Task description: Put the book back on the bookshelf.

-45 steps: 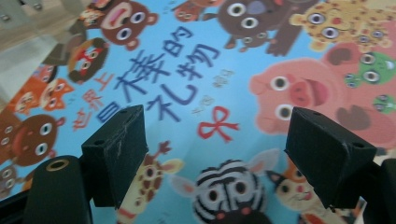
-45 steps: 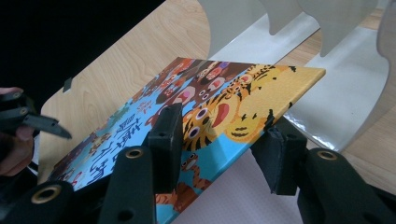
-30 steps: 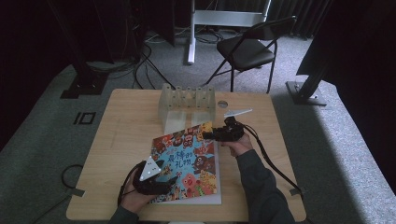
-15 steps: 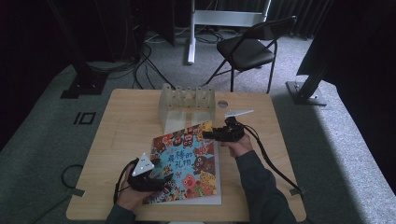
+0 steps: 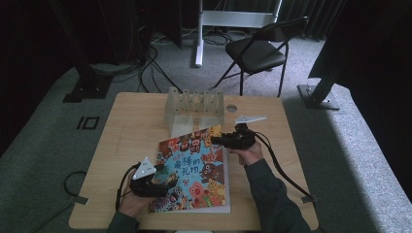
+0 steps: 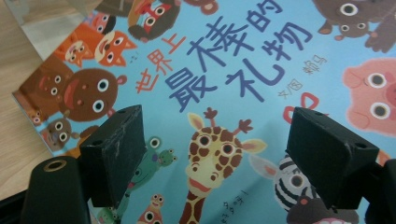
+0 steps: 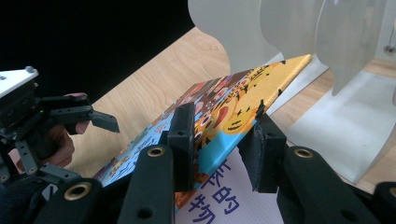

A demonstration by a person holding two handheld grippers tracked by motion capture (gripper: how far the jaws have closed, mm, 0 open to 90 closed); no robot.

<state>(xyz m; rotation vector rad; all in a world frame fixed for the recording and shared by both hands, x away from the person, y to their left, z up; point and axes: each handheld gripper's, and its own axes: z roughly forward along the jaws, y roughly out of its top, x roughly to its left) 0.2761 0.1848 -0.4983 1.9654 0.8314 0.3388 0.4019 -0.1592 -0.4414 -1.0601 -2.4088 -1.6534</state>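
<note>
The picture book (image 5: 194, 172) with its cartoon-animal cover lies on the wooden surface (image 5: 131, 126) in front of me, its far corner just before the clear plastic book rack (image 5: 194, 107). My right hand-held gripper (image 5: 218, 141) is clenched on the front cover (image 7: 219, 112) near that far corner, and the cover is tilted up off the white title page (image 7: 229, 196) under it, the jaws pinching the blue edge from both sides. My left hand-held gripper (image 5: 167, 183) stands released, jaws wide apart above the giraffe (image 6: 210, 154) on the cover, touching nothing that I can make out. Since a second ago my left hand (image 5: 133, 201) has drawn back toward the near-left edge of the book, away from the middle of the cover; my right hand (image 5: 248, 153) has kept its place and its hold.
</note>
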